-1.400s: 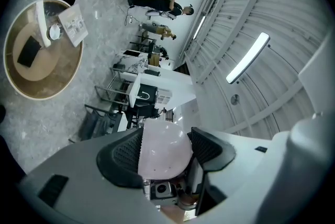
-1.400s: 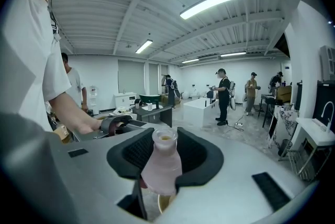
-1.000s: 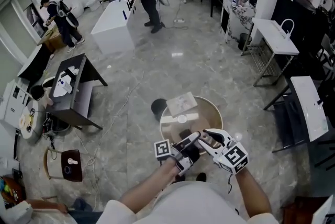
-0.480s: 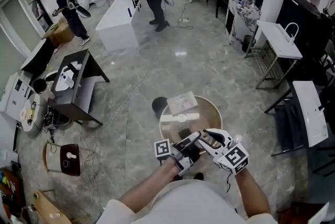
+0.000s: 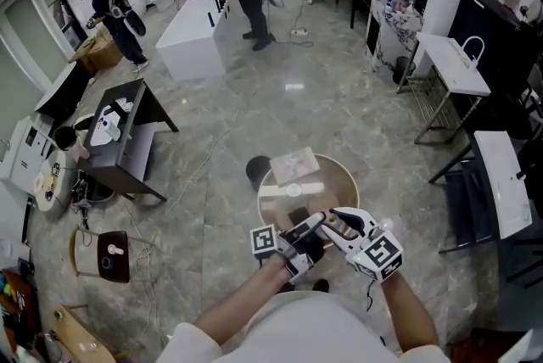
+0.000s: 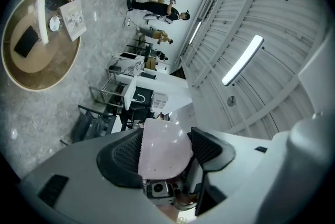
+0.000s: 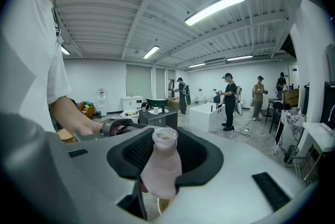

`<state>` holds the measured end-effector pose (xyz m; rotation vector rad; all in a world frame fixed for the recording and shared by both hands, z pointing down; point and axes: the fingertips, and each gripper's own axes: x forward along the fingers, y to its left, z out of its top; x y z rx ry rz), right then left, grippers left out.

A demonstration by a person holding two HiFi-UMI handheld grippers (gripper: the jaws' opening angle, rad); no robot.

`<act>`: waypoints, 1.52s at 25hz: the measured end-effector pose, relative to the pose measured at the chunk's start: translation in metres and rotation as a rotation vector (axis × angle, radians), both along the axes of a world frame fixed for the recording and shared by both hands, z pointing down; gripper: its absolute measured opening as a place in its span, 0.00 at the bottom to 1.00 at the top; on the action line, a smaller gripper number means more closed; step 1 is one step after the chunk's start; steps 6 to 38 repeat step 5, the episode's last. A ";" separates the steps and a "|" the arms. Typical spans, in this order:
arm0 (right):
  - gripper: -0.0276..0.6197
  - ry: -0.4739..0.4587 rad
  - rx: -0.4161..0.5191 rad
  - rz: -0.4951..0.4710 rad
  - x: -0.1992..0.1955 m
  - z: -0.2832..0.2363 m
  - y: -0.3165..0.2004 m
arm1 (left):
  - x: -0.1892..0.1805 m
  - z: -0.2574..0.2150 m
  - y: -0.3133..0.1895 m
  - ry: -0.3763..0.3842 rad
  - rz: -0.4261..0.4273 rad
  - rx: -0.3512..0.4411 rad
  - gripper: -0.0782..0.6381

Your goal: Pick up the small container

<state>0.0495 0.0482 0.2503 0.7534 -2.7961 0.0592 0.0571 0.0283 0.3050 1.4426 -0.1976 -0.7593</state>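
One round table point(image 5: 348, 183) lies below my hands. My right gripper point(image 7: 163, 157) is clamped on the small container point(image 7: 161, 173), a frosted pink bottle with an open neck. My left gripper point(image 6: 167, 155) pinches a pale pink rounded piece point(image 6: 162, 142).

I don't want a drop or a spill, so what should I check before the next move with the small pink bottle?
1. Right tongs closed on the small pink bottle, pads on both sides: ok.
2. Bottle upright, mouth upward: ok.
3. Bottle capped: not ok, the mouth is open.
4. Left tongs closed on a pale pink rounded piece: ok.
5. Whether that piece is part of the same bottle: cannot tell.
6. Both tongs held clear of the round table: ok.
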 end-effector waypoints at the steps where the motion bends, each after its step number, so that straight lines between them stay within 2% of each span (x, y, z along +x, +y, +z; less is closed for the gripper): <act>1: 0.27 0.000 -0.001 -0.001 0.001 0.001 0.000 | 0.001 0.001 0.000 0.001 -0.001 -0.002 0.52; 38: 0.27 -0.004 -0.001 -0.006 0.002 0.003 -0.001 | 0.002 0.004 -0.001 -0.001 -0.002 -0.002 0.52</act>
